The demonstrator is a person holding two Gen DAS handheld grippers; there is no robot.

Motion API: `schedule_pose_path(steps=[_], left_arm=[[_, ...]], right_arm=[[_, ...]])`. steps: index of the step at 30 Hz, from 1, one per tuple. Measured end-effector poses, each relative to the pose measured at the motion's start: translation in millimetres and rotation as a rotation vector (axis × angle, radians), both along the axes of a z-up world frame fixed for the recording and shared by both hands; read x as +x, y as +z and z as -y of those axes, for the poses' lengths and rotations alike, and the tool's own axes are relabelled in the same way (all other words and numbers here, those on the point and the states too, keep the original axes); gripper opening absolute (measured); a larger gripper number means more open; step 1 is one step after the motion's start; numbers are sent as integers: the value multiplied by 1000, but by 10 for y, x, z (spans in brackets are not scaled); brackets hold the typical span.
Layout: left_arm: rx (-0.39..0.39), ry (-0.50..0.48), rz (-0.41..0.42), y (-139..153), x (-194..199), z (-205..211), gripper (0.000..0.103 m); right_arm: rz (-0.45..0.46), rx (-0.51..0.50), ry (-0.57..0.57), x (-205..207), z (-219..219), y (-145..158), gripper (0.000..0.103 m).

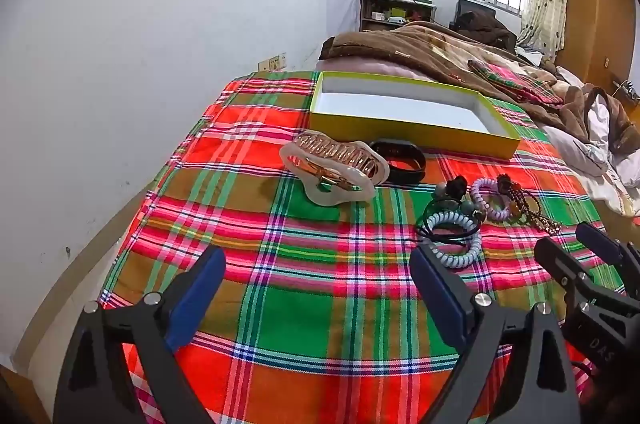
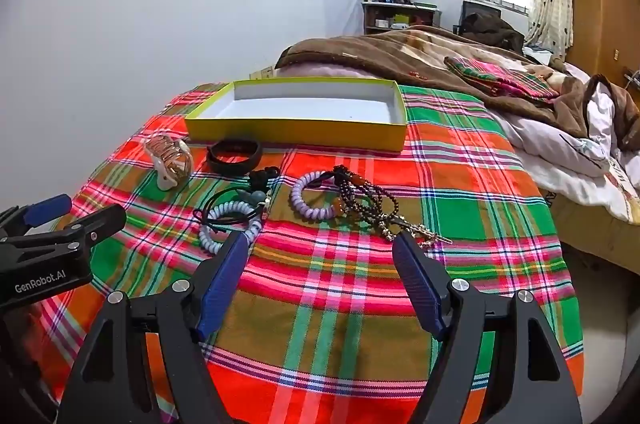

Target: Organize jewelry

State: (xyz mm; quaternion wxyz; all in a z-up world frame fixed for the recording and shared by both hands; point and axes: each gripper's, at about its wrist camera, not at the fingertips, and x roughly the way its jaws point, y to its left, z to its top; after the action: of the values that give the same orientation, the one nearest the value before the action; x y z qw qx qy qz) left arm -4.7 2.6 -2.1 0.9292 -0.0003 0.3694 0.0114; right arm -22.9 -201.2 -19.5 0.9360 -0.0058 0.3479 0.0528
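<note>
Plaid cloth [image 2: 320, 288] covers the bed, and both my left gripper [image 1: 316, 288] and right gripper [image 2: 320, 276] hang apart and empty at the bottom of the frame. Jewelry lies mid-frame before the empty yellow box [image 2: 296, 133]; I worry the lilac coil bracelet [image 2: 312, 195] and dark bead strand [image 2: 372, 203] touch, so lifting one may drag the other.

"GenRobot.AI" in white on the black left gripper [image 2: 60, 220] body, right wrist view.

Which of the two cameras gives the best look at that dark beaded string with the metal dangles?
The right wrist view: the dark beaded string lies whole near the middle, its metal dangles spread on the plaid cloth. In the left wrist view the string sits far to the right, bunched and small behind the lilac coil band.
</note>
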Motion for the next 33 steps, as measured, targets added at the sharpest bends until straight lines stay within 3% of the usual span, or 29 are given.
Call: schedule_pose_path(steps=[33], left_arm=[[-5,9,2,31,-39,-48,95]], right_arm=[[4,1,-13,-43,18,10,75]])
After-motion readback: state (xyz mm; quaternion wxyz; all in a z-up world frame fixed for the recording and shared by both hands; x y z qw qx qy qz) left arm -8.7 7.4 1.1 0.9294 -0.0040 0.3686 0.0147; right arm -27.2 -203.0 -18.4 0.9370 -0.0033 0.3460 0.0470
